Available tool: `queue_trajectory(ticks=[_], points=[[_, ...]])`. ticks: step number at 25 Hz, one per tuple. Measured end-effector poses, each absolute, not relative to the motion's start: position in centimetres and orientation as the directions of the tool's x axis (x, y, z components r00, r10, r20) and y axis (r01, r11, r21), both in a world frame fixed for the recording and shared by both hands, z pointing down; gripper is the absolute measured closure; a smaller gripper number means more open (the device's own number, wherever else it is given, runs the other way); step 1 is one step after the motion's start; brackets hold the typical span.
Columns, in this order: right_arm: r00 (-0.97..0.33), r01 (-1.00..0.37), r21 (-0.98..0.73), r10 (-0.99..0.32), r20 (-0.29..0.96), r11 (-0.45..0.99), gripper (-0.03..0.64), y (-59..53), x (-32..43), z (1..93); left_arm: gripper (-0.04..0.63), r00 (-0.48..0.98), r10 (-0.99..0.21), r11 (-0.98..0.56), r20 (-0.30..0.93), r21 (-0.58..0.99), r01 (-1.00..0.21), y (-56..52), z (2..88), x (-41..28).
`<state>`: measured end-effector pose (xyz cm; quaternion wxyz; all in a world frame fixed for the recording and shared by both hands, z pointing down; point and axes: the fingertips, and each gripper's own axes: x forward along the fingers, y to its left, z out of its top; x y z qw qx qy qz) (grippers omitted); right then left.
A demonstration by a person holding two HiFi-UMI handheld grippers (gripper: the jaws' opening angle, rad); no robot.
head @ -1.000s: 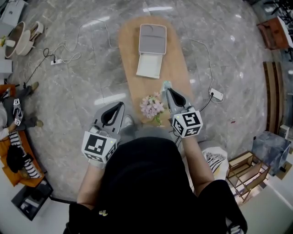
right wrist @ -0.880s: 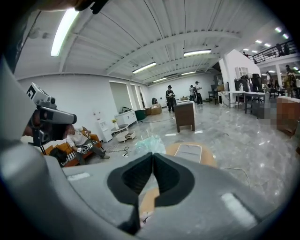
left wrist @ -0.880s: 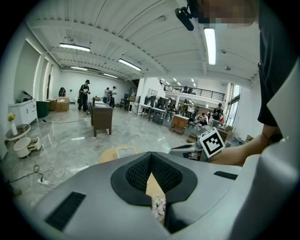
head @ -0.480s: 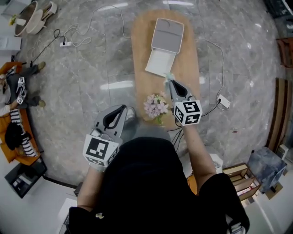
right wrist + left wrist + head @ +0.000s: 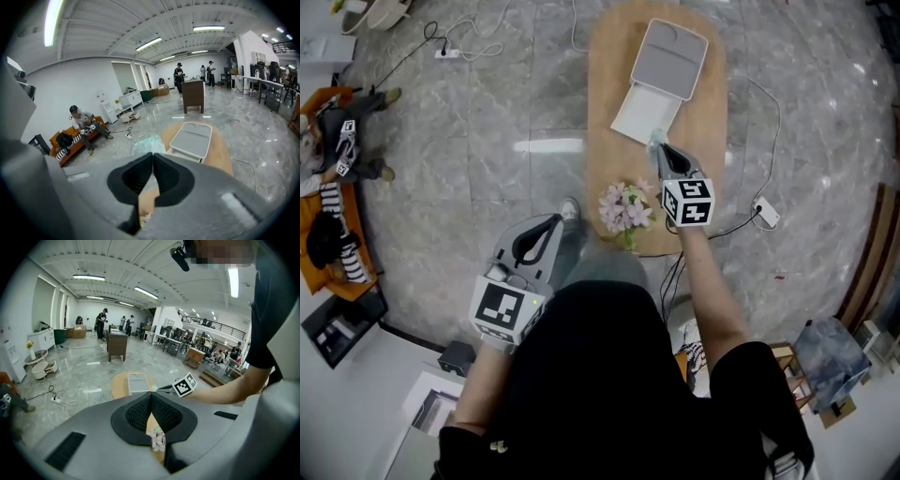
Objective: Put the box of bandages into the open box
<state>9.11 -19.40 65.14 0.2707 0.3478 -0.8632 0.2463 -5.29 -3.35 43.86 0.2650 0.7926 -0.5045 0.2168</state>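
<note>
From the head view, my right tool (image 5: 659, 150) reaches out over the desk (image 5: 609, 56), clenched on the pale green bandage box (image 5: 654, 139) at its tip. The pack sits at the near edge of the open box (image 5: 637, 111). Flowers (image 5: 625, 206) stand just left of that tool. My left tool (image 5: 553, 220) hangs off the desk, over the floor.

In the left tool view, the jaws meet with nothing between them.

In the right tool view, the jaws are pressed together, and the bandage box pokes out past their tips, left of the open box.
</note>
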Motion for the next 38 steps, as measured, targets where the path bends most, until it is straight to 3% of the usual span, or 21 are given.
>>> queue_trajectory(ticks=[23, 38], points=[[-0.504, -0.739, -0.225, -0.299, 0.810, 0.635, 0.614, -24.0, 8.1, 81.2, 0.584, 0.261, -0.641, -0.104, 0.722, 0.256, -0.961, -1.5, 47.2, -7.2], [-0.419, -0.748, -0.191, -0.229, 0.879, 0.636, 0.612, -24.9, 7.8, 88.1, 0.584, 0.230, -0.627, -0.061, 0.744, 0.247, -0.967, 0.7, 49.2, -8.2]])
